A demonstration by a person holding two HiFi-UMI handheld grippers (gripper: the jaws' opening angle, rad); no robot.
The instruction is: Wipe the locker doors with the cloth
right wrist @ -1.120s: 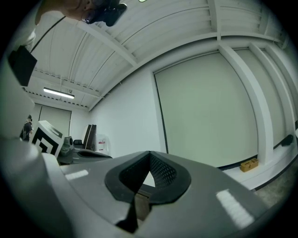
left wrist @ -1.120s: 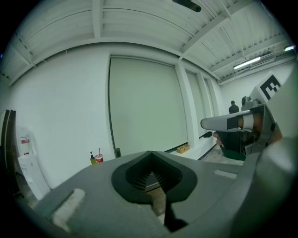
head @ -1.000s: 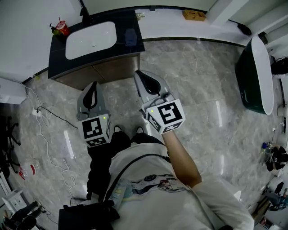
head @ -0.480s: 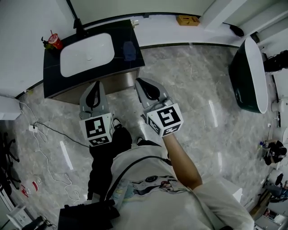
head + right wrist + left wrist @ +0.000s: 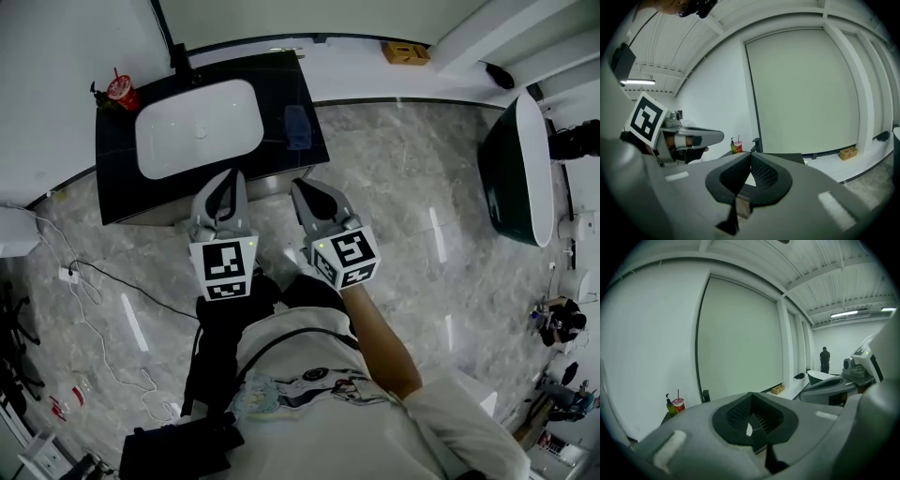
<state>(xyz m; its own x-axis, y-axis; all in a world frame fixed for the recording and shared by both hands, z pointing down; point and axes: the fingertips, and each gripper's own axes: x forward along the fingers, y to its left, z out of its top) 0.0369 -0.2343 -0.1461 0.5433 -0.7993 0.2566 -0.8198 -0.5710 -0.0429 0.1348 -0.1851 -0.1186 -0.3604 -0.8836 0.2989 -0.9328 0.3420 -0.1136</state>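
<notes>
Hovering low before the person, the left gripper (image 5: 225, 183) and right gripper (image 5: 307, 190) had their fingers (image 5: 693, 441) pressed together, empty. Beyond them the bluish cloth (image 5: 296, 127) lay on the dark surface (image 5: 117, 187) just beside the basin (image 5: 197, 127). It looked soft, light and limp, best pinched at a fold.

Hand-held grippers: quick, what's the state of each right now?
Left hand-held gripper: closed, nothing between its jaws.
Right hand-held gripper: closed, empty too.
</notes>
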